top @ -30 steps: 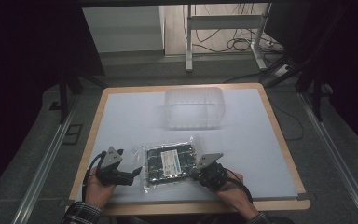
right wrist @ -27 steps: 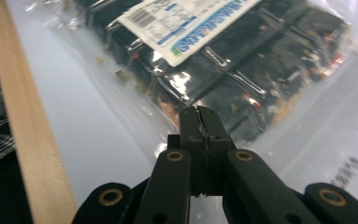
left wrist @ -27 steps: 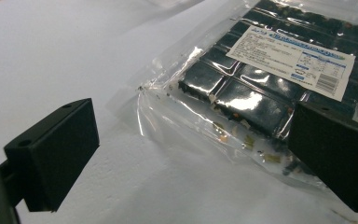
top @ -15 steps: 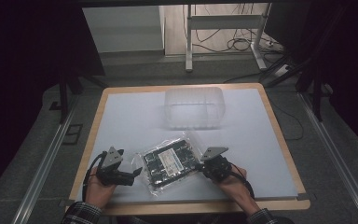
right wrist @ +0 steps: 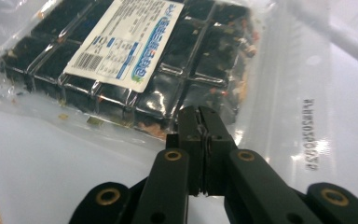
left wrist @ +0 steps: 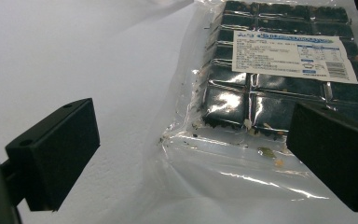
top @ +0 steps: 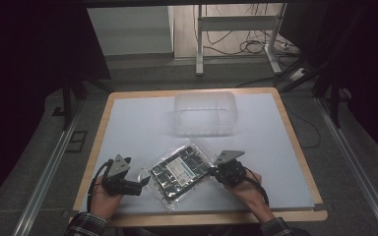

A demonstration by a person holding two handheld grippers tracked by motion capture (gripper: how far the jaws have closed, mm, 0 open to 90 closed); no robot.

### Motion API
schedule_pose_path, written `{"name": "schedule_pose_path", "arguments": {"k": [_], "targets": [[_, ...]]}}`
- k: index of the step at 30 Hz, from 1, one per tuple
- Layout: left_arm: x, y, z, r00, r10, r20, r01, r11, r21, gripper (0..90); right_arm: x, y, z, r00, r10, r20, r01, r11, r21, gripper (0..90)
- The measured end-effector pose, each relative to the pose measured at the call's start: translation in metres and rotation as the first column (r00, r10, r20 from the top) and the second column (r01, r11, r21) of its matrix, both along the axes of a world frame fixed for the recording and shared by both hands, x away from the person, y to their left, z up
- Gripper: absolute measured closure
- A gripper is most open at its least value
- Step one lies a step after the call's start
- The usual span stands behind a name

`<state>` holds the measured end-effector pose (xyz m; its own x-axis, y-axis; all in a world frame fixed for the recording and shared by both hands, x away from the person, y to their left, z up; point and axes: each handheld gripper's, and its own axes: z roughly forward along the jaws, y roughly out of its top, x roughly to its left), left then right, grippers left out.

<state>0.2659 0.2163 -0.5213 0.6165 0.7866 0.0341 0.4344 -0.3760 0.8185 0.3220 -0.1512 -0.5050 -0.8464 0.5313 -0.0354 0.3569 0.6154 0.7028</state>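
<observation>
Two grippers flank our sealed packet (top: 181,173), just this side of the clear tub (top: 205,114): right gripper (right wrist: 199,122) pinching its film edge, left gripper (left wrist: 191,154) spread wide. We reckon thin plastic could slip free or tear.

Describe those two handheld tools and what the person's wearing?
Each tool is black. The left tool and right tool both carry a grey three-cornered plate on top and trail a black cable. The jaws are blocky black pads. Plaid sleeves cover the wrists.
</observation>
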Motion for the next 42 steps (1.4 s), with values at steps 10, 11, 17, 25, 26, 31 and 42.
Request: {"name": "schedule_pose_path", "arguments": {"k": [10, 11, 17, 25, 26, 31, 42], "targets": [[0.000, 0.000, 0.000, 1.0000, 0.000, -0.001, 0.000, 1.0000, 0.005, 2.3, 0.011, -0.013, 0.009, 0.9993, -0.037, 0.005, 0.037, 0.998, 0.044, 83.2], [0.000, -0.001, 0.000, 1.0000, 0.000, -0.001, 0.000, 1.0000, 0.005, 2.3, 0.013, -0.013, 0.009, 0.9992, -0.040, 0.005, 0.039, 0.998, 0.047, 83.2], [0.000, -0.001, -0.001, 1.0000, 0.000, -0.002, 0.000, 1.0000, 0.007, 2.3, 0.024, -0.020, 0.013, 0.9961, -0.085, 0.022, 0.084, 0.995, 0.059, 78.6], [0.001, -0.001, -0.001, 1.0000, -0.001, -0.004, 0.001, 0.9999, 0.012, 2.3, 0.042, -0.021, 0.013, 0.9940, -0.110, 0.001, 0.109, 0.991, 0.072, 70.9], [0.001, -0.001, -0.001, 1.0000, -0.001, -0.004, 0.001, 0.9999, 0.012, 2.3, 0.048, -0.021, 0.013, 0.9932, -0.116, -0.010, 0.116, 0.989, 0.089, 69.0], [0.001, -0.002, -0.001, 1.0000, -0.001, -0.006, 0.001, 0.9999, 0.016, 2.3, 0.059, -0.021, 0.013, 0.9916, -0.129, -0.013, 0.129, 0.987, 0.097, 65.2], [0.001, -0.003, -0.002, 1.0000, -0.005, -0.005, 0.005, 0.9996, 0.027, 2.3, 0.068, -0.022, 0.003, 0.9939, -0.107, -0.028, 0.109, 0.988, 0.108, 50.6]]}}
